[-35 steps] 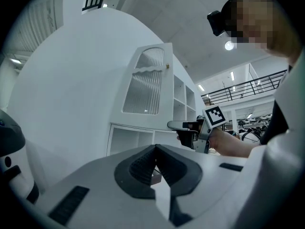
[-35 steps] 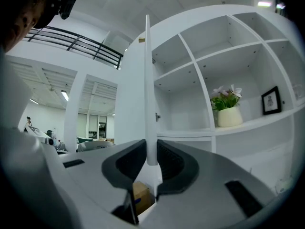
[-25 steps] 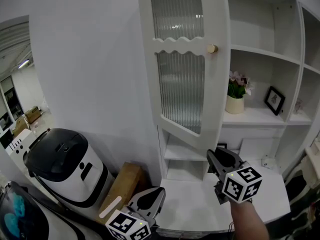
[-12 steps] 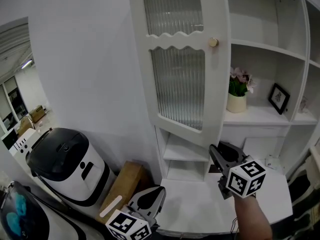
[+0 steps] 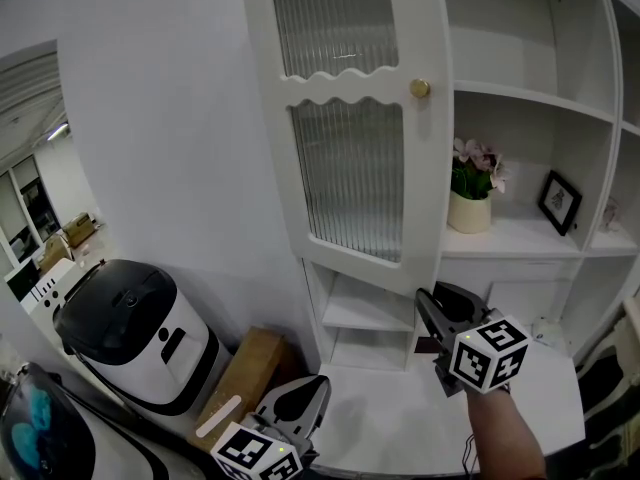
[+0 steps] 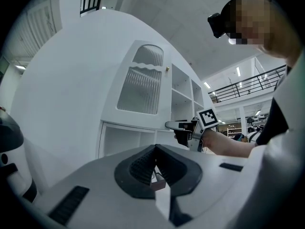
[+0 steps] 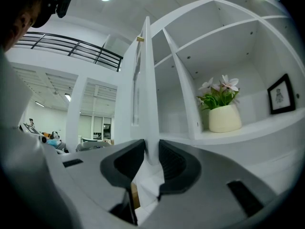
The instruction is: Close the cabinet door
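The door (image 5: 350, 168), half open, looks light, stiff and free-swinging but glass-paned, so push on its frame's free edge below the knob (image 5: 420, 89), an edge now unpinched between the right gripper's (image 7: 151, 152) just-opening jaws; the left gripper (image 6: 155, 156) hangs closed, empty

Nothing here gives you words, numbers or a brand to read. The marker cube (image 5: 489, 355) of your right tongs (image 5: 437, 304) bears only black-and-white square patterns, and the framed picture (image 5: 559, 202) on the shelf (image 5: 520, 236) is too small to read.
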A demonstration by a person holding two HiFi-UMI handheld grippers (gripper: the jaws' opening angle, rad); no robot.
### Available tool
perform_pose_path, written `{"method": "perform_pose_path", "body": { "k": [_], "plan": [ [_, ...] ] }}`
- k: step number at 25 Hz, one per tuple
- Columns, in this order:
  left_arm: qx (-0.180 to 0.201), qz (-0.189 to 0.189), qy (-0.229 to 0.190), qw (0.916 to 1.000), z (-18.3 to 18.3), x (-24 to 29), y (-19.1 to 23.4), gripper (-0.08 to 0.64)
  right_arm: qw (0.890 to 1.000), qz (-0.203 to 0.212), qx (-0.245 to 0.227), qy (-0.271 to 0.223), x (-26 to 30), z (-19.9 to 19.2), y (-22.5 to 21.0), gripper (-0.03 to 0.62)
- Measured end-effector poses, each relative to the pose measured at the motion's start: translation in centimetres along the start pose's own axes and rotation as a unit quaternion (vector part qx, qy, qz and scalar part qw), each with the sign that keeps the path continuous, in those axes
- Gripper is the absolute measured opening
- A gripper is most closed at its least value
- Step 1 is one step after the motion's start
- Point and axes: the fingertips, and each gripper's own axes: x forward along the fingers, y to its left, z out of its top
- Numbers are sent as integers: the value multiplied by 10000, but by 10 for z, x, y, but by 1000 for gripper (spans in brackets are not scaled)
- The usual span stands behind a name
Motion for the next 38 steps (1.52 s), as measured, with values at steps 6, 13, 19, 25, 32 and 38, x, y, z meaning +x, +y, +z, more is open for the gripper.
{"method": "perform_pose_path", "body": {
  "k": [6,13,19,25,32,38],
  "plan": [
    [-43,68,20,10000,-4,11,-2,5,9997,-145,-188,-21,6,1,-15,92],
    [-50,113,49,9999,-5,25,-5,5,9994,-220,-276,-25,8,3,-31,125],
    [-41,148,53,9999,-6,29,-6,5,9974,-454,-564,-15,12,5,-40,158],
    [-45,184,86,9998,-7,29,-4,5,9969,-563,-553,-10,16,4,-47,173],
    [-61,179,89,9998,-7,33,-2,5,9960,-652,-616,-1,22,5,-54,181],
    [-46,172,100,9998,-8,39,2,5,9957,-679,-629,-3,28,5,-61,186]
  ]
}}
